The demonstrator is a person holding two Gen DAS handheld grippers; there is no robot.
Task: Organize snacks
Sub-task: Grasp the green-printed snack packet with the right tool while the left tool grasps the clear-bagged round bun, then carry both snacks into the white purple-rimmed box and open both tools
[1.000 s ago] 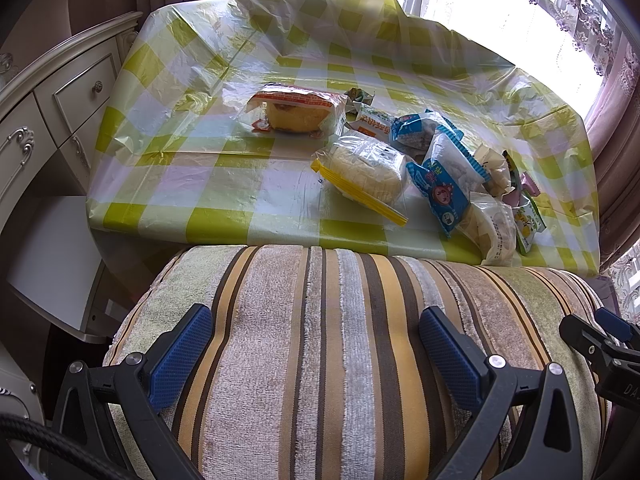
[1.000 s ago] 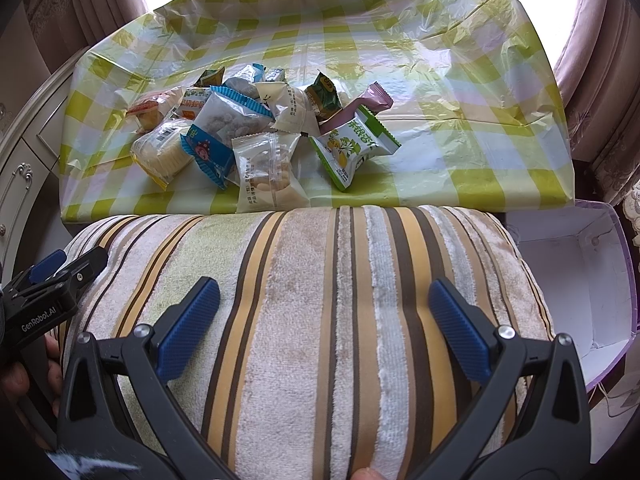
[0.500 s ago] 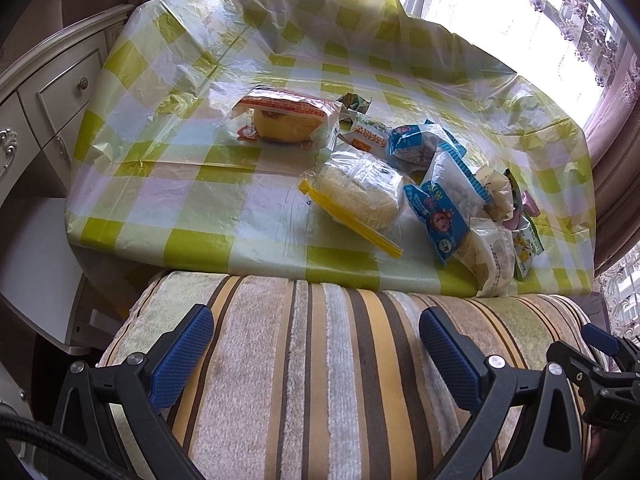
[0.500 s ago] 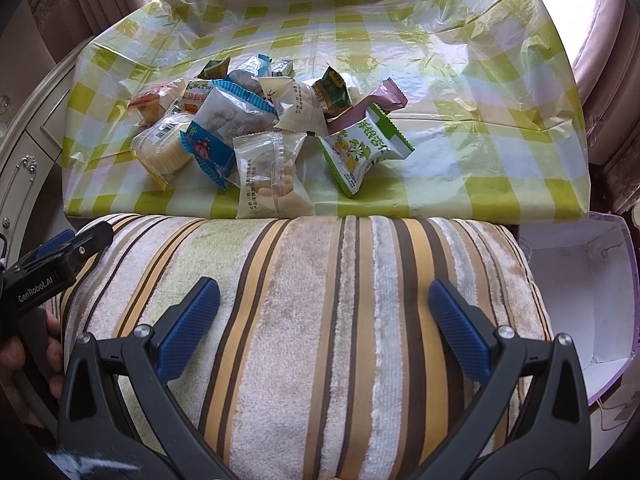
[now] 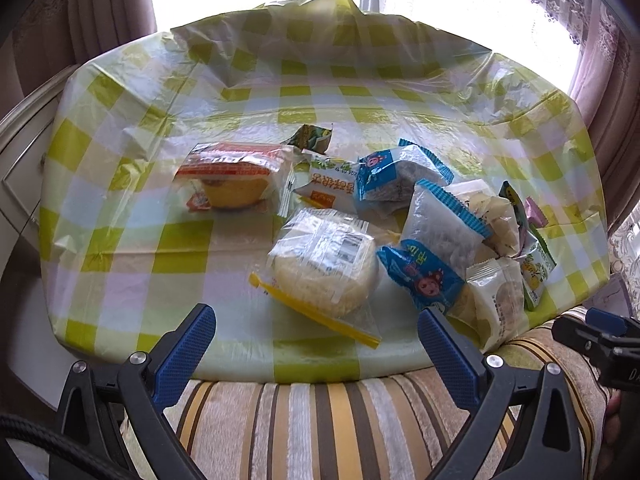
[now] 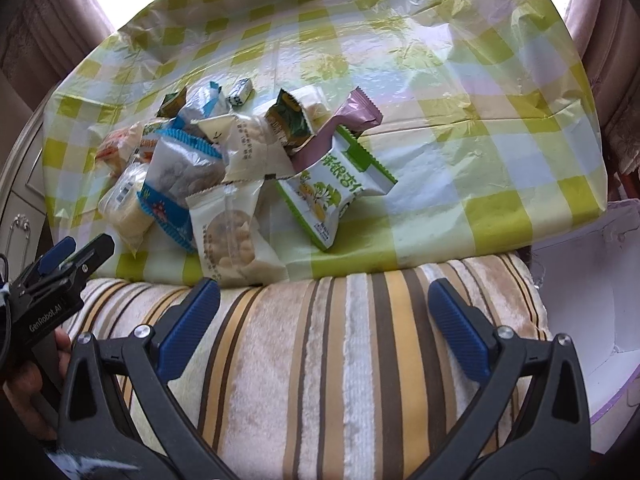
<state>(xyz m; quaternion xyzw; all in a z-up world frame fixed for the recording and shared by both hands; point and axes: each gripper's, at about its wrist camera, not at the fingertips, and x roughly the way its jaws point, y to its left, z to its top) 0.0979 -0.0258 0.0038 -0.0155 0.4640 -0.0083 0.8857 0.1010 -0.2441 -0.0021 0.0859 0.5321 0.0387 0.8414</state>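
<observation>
The left gripper (image 5: 316,332) hovered low over the near edge of the bench (image 5: 132,240), which was covered in a crinkled green-and-white checked plastic cloth; its blue-padded fingers (image 5: 186,350) were spread wide with nothing between them. Just beyond them lay a round pale cake in a clear wrapper with a yellow strip (image 5: 324,268). Farther back and to the left, apart from the rest, sat a yellow sponge cake in an orange-trimmed clear packet (image 5: 232,180). To the right, a heap of small snack packets (image 5: 452,236) overlapped one another, among them blue-and-white pouches.

The right gripper (image 6: 324,320) hung above a striped beige, yellow and brown plush cushion (image 6: 360,360), fingers (image 6: 460,332) likewise released and empty. Ahead of it, a white pouch of round biscuits (image 6: 232,236) rested at the bench's near edge, touching the cushion, with a green-and-white packet (image 6: 336,192) just beside it and a pink wrapper (image 6: 356,116) behind. An open white box with a purple rim (image 6: 592,308) stood to the right, below the bench.
</observation>
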